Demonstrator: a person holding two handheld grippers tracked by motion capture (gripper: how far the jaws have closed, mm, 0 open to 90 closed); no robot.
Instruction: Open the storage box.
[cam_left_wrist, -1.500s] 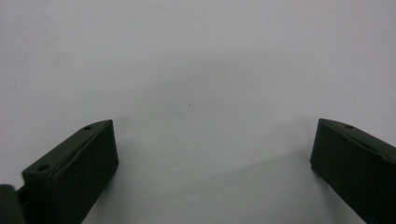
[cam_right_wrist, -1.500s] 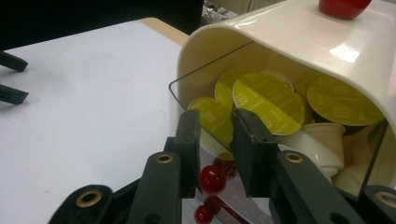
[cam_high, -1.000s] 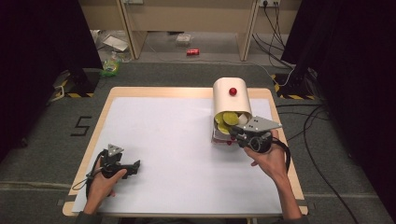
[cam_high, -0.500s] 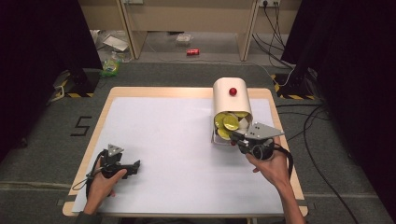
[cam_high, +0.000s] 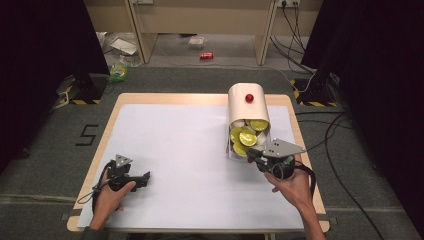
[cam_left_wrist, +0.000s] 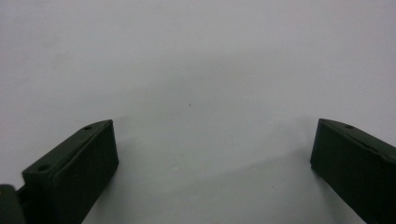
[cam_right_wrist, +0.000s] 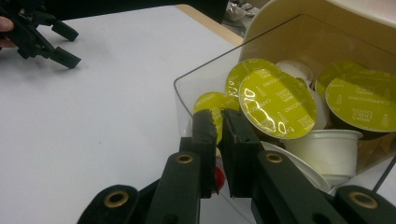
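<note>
A cream, round-topped capsule holder (cam_high: 240, 106) with a red knob (cam_high: 249, 98) stands at the table's right. A clear drawer (cam_right_wrist: 208, 77) juts from its near end. It holds several yellow-lidded capsules (cam_right_wrist: 276, 103) and a white cup capsule (cam_right_wrist: 329, 147). My right gripper (cam_right_wrist: 219, 122) is shut on the drawer's clear front wall, with something red low between the jaws. In the high view the right gripper (cam_high: 253, 153) sits at the drawer's near edge. My left gripper (cam_high: 145, 178) rests open on the white sheet at the near left, and its jaws (cam_left_wrist: 210, 140) stand wide apart over bare sheet.
A white sheet (cam_high: 185, 145) covers the wooden table (cam_high: 165, 98). The left gripper (cam_right_wrist: 49, 39) also appears far off in the right gripper view. Cables (cam_high: 330, 130) trail on the floor to the right, and litter (cam_high: 206, 55) lies beyond the far edge.
My right gripper has moved toward the near edge, and the clear drawer has slid out of the holder with it. More capsules are uncovered. The left gripper has stayed put.
</note>
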